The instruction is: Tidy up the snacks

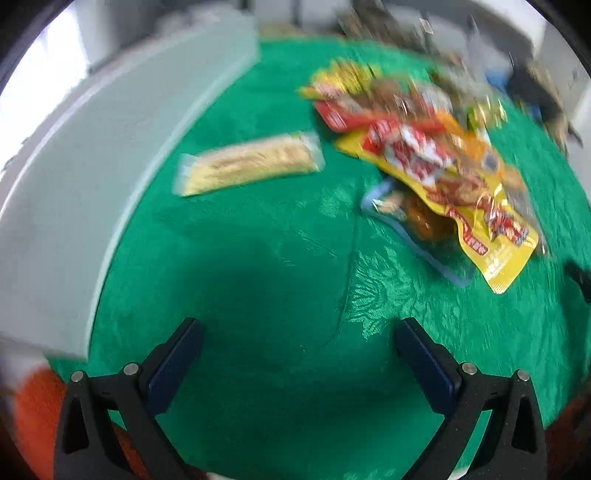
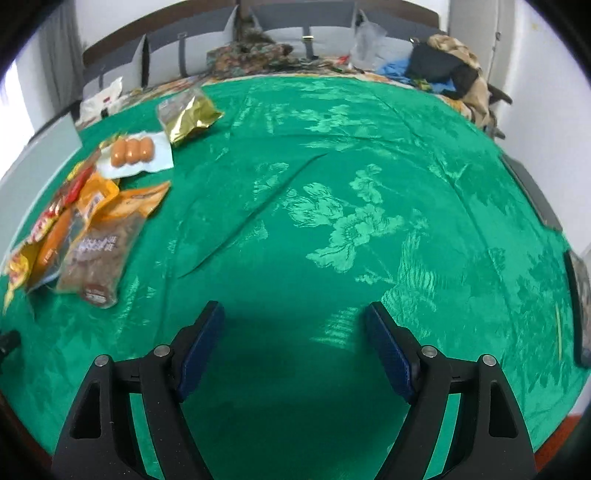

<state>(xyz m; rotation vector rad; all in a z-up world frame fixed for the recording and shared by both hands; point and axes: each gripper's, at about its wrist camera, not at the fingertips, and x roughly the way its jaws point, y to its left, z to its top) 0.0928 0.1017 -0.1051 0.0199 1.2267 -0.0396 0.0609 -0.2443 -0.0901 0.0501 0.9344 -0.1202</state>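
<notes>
The snacks lie in a loose heap (image 1: 417, 147) on the green cloth (image 1: 280, 258), red, yellow and orange wrappers overlapping one another; the left wrist view is smeared by blur, so print and brand cannot be read. A long pale bar in clear wrap (image 1: 249, 164) lies alone, well apart to the left of the heap and near a grey-white box wall (image 1: 92, 177). At the near edge of the heap a big yellow packet (image 1: 476, 218) overlaps a blue-rimmed pouch (image 1: 413, 221).

From the right wrist view the same heap sits far left: a brown clear-fronted packet (image 2: 96, 254) lies nearest, an orange pouch (image 2: 136, 203) beside it, then a white pack with three sausage-like pieces (image 2: 133, 153) and a crumpled gold bag (image 2: 190, 116) farther back.

The left gripper (image 1: 295, 354) hangs above bare cloth with its jaws spread wide and nothing between them — the right gripper (image 2: 295, 343) likewise, wide and empty, over the flowered weave.

The cloth is a shiny green damask with creases. Beyond it are a grey headboard (image 2: 288, 29), patterned bedding (image 2: 251, 55) and a pile of clothes (image 2: 447, 70) by a white wall.
</notes>
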